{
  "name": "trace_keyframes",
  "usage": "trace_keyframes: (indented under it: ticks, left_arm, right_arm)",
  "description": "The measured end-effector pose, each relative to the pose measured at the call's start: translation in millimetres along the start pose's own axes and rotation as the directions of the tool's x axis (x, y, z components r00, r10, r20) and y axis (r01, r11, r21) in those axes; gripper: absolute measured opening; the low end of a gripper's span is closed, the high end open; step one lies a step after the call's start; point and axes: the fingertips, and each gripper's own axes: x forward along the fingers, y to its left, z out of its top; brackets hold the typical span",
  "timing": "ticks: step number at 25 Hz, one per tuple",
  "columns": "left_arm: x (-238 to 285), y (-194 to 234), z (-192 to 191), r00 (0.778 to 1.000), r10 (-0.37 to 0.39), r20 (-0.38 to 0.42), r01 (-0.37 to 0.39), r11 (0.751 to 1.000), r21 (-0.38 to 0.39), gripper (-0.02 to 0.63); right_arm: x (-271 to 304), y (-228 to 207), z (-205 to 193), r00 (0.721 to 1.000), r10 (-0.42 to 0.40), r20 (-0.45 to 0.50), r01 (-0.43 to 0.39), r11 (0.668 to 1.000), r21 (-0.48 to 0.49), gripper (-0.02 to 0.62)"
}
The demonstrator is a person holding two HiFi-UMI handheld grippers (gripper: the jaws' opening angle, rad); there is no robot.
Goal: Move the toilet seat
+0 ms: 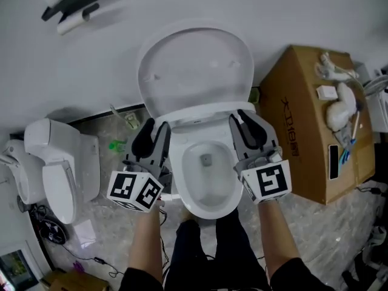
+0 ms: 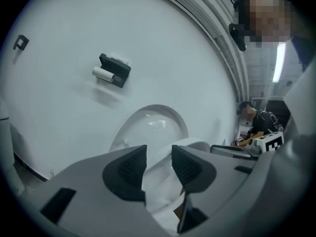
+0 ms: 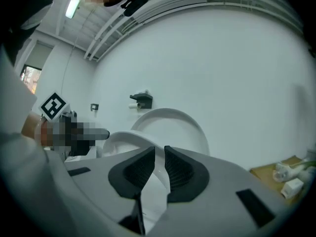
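edges: the wall (image 1: pixel 291 11) runs right behind the raised lid (image 1: pixel 194 65) at 12 o'clock. a cardboard box (image 1: pixel 297 120) stands just beside the bowl (image 1: pixel 206 174) at 3 o'clock.
open room: a strip of floor (image 1: pixel 115 132) lies free at 9 o'clock, between this toilet and a second toilet (image 1: pixel 57 168). our legs (image 1: pixel 200 247) fill 6 o'clock.
toilet seat (image 1: pixel 177 170): a smooth white oval ring in the middle of the head view, over the bowl and below the lid. we cannot tell whether it lies flat or a little raised.
left gripper (image 2: pixel 159 154): at the seat's 9 o'clock side. its fingers stand moderately apart with the seat's rim between them, and the pads are not plainly pressing.
right gripper (image 3: pixel 159 154): at the seat's 3 o'clock side. its fingers are narrow, nipped on the seat's edge.
counts: we see two toilets, two grippers, one box, and one black paper holder (image 1: pixel 73 5) on the wall at 11 o'clock.
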Motion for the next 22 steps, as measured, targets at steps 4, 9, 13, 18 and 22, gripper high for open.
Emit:
trace_keyframes:
  ticks: [4,9,13,18,22]
  left_arm:
    - [19,14,8,0.998,0.052,0.017,-0.052,0.999,-0.016,0.147]
    - [38,20,16,0.996,0.079,0.028,-0.079,0.997,0.001,0.123]
    - [47,27,20,0.994,0.099,0.036,-0.099,0.995,0.003,0.117]
    - [58,34,23,0.993,0.110,0.032,-0.111,0.994,0.009,0.110]
    - [68,38,25,0.993,0.110,0.040,-0.111,0.994,0.003,0.109]
  right_arm:
    - [26,-14,7,1.000,-0.006,-0.004,0.006,0.998,-0.055,0.057]
    - [46,-24,8,0.999,0.006,-0.051,-0.011,0.995,-0.097,0.055]
    - [59,-28,8,0.998,0.012,-0.068,-0.020,0.991,-0.130,0.054]
    - [73,-34,8,0.998,0.004,-0.069,-0.014,0.989,-0.146,0.051]
    - [82,-39,7,0.997,0.004,-0.081,-0.016,0.988,-0.153,0.051]
